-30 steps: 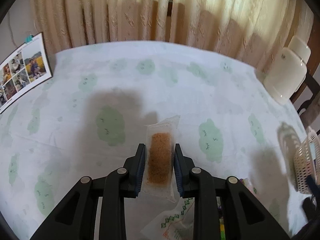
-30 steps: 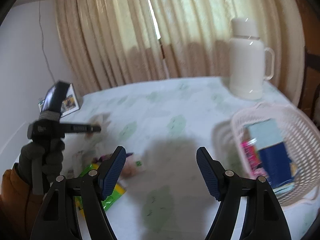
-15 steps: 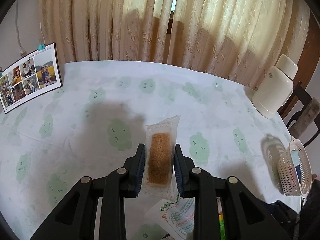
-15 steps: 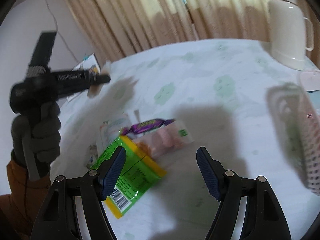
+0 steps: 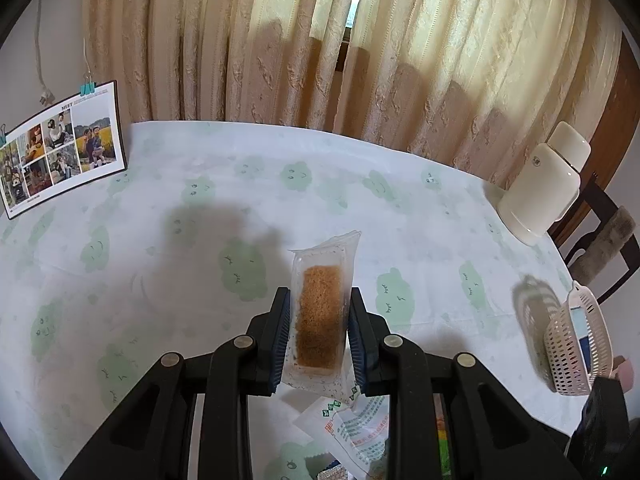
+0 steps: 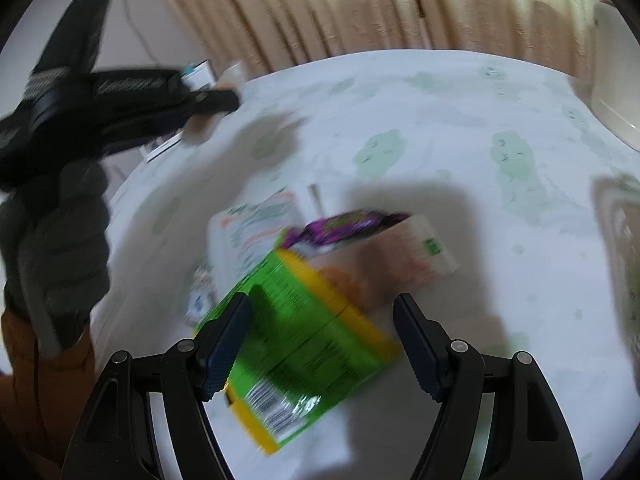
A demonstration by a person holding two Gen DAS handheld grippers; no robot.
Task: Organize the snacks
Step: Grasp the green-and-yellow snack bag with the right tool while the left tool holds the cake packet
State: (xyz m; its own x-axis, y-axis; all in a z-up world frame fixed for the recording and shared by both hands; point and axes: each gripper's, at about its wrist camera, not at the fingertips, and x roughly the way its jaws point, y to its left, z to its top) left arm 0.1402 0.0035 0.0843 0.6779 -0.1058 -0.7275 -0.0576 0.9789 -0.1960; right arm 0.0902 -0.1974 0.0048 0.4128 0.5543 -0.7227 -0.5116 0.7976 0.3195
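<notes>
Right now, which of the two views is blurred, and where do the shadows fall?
Left wrist view: sharp; the clear packet with the brown crumbly bar reads cleanly, and a soft shadow lies on the cloud-print tablecloth. Right wrist view: motion blur smears the green and yellow snack bag and the purple wrapper; a dark shadow falls beyond them.

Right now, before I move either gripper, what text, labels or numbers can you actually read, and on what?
"MEET": heading on the photo calendar; the small line under it is too small to read.
White snack packet: green and red print, too small to read.
Green and yellow box: barcode and print, blurred.
Purple wrapper: lettering blurred.
Clear packet in the left gripper: no text visible.
</notes>
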